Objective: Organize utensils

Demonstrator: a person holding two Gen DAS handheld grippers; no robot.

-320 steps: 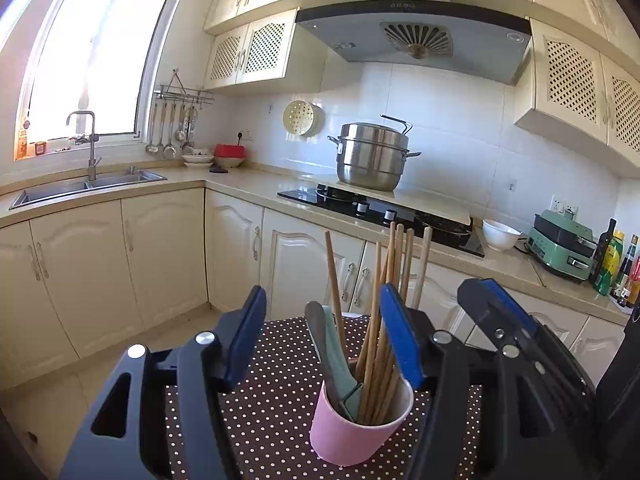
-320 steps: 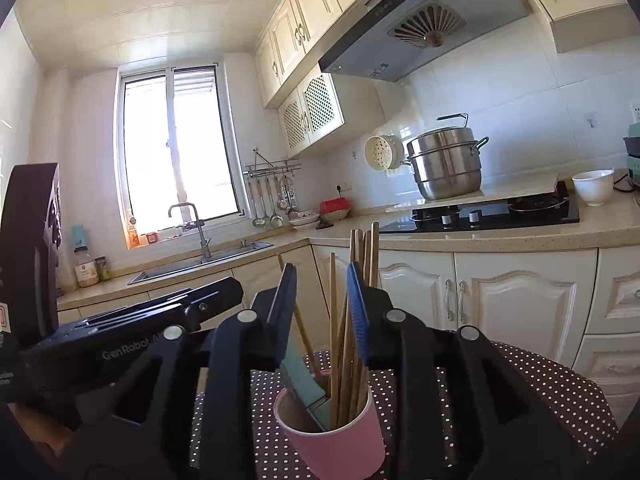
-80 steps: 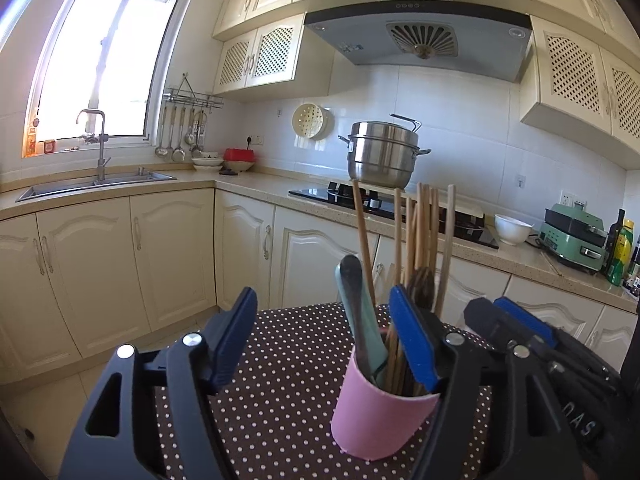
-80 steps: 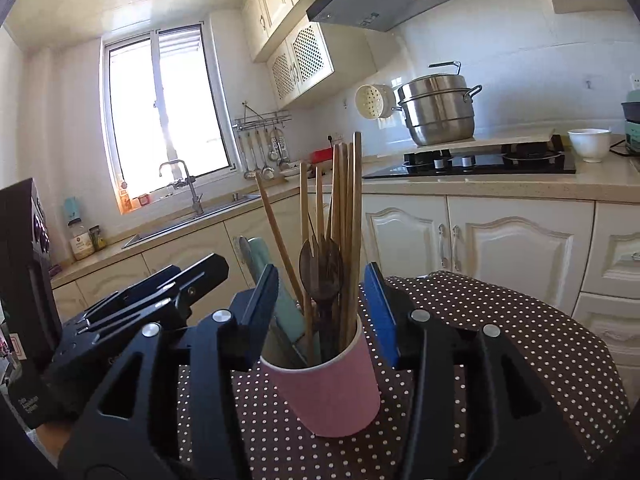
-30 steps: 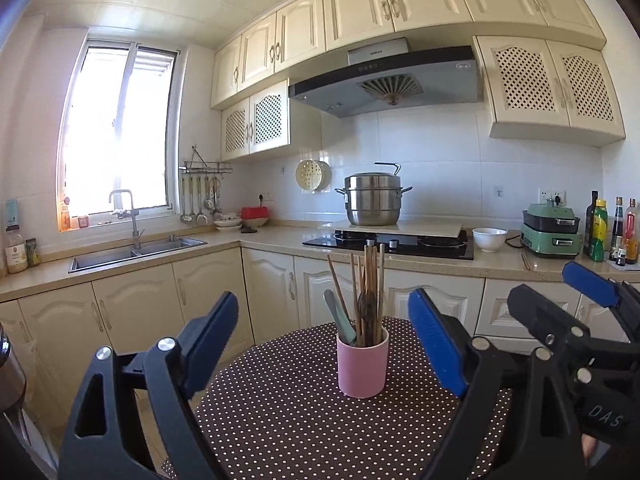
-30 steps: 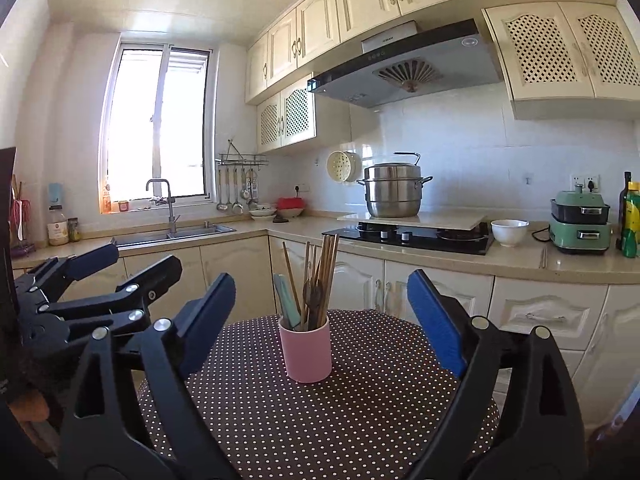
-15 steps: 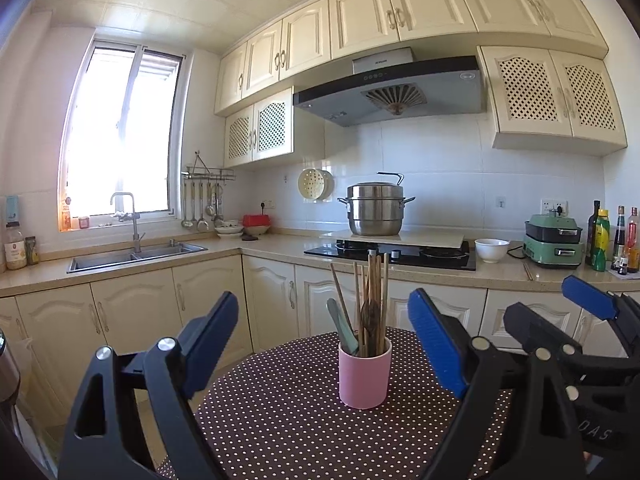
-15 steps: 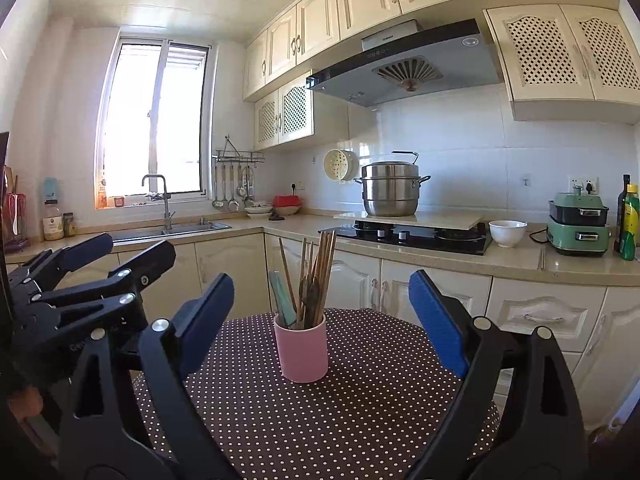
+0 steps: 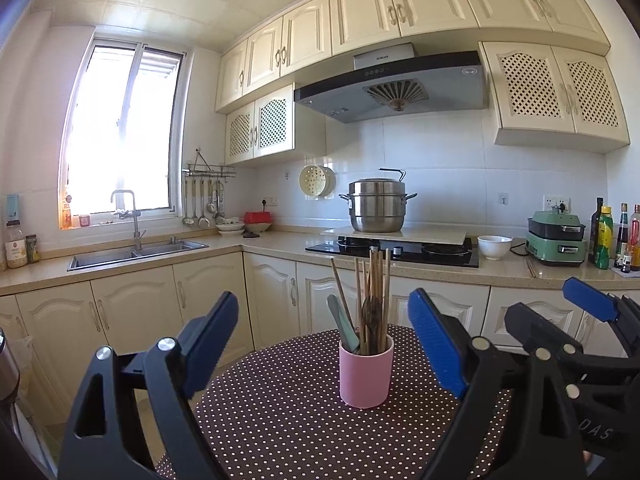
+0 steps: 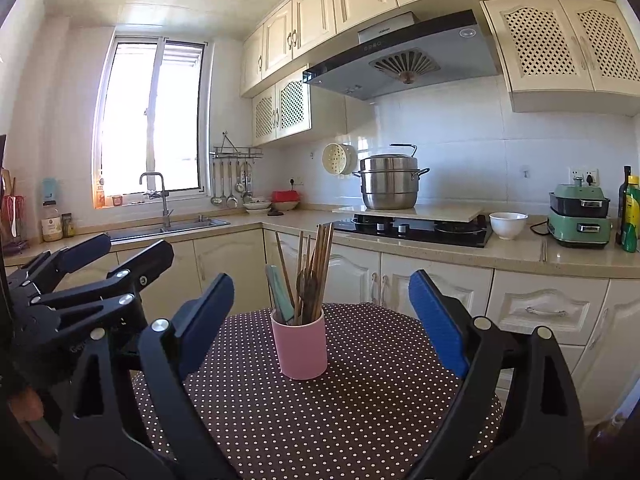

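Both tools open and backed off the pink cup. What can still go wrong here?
1. The pink cup is tall and narrow, loaded with long chopsticks leaning well above its rim; a bump from the left tool or right tool could tip it.
2. The dotted tablecloth may slide or bunch if a tool drags on it, taking the cup along.

Cup (image 9: 366, 376) stands upright on table (image 9: 280, 420), near far edge. Chopsticks (image 9: 376, 280), spoon (image 9: 372, 314) and spatula (image 9: 340, 322) stand in cup. Counter (image 9: 280, 246) runs behind table. Sink (image 9: 136, 250) on counter, far left, under window (image 9: 120, 136). Stove (image 9: 396, 250) behind cup, pot (image 9: 376, 204) on it. Bowl (image 9: 494, 246) right of stove, cooker (image 9: 556, 240) right of bowl, bottles (image 9: 612, 236) farthest right.
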